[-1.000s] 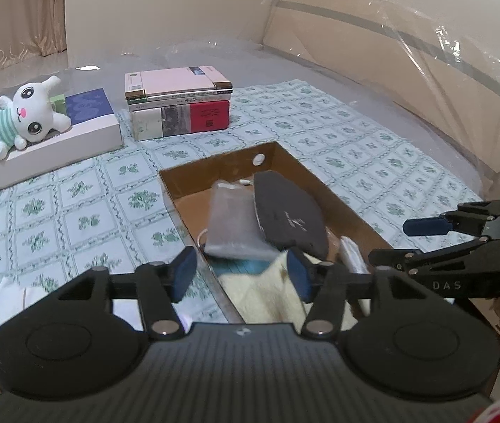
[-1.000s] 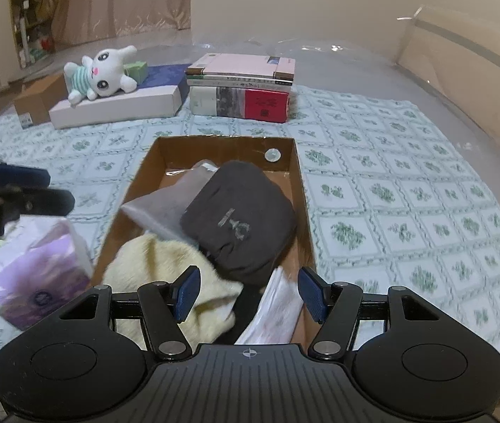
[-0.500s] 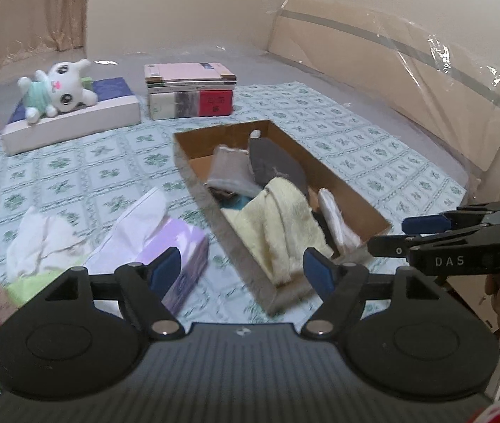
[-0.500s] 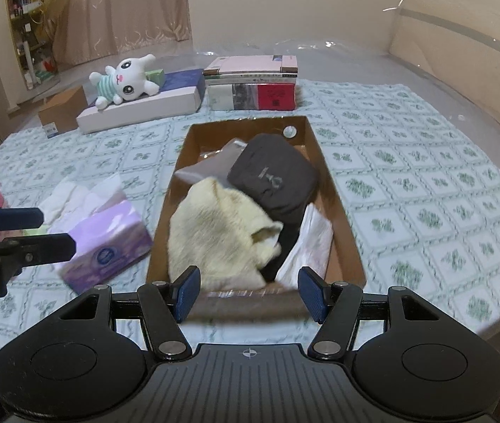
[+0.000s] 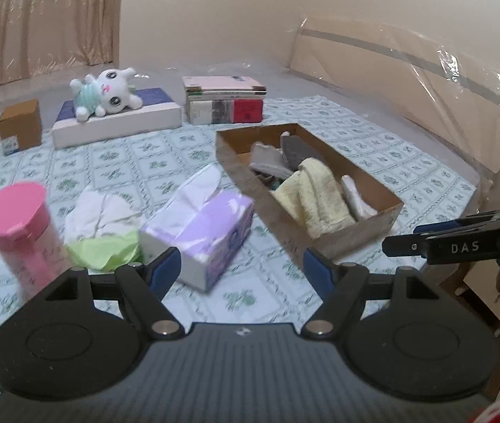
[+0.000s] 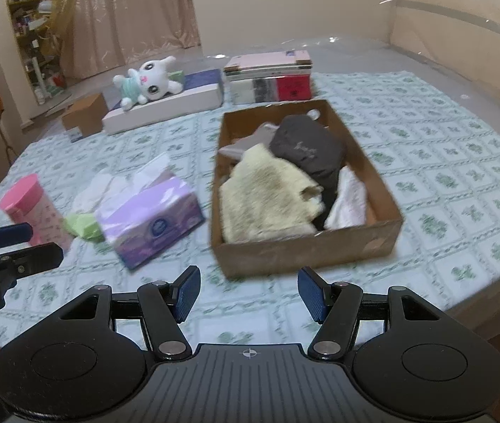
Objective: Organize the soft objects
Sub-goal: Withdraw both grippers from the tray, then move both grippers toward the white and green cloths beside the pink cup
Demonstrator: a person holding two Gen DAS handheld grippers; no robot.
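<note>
Both hand-held grippers have pulled back from the cardboard box since a second ago; both views went from close over the contents to the whole bed.

Left hand-held gripper: jaws released, nothing between them. They have just been opening wider and now sit spread.
Right hand-held gripper: jaws also released and empty, gap unchanged across the frames.

Box contents: yellow towel at the near end, dark pouch and grey cloth behind it, white folded item along the right wall. All inside the box, none held.

Outside the box, on the bed to its left: purple tissue pack, loose white tissues, crumpled green piece, pink tumbler. They only entered frame with the retreat.

Plush rabbit lies on a flat white box at the far end, beside the stacked books.

My read: the drop into the box is done, and both tools are free for the next pick. Likely candidates are the tissue pack or loose tissues, nearest the left tool. The plush is well apart and needs a long reach.
</note>
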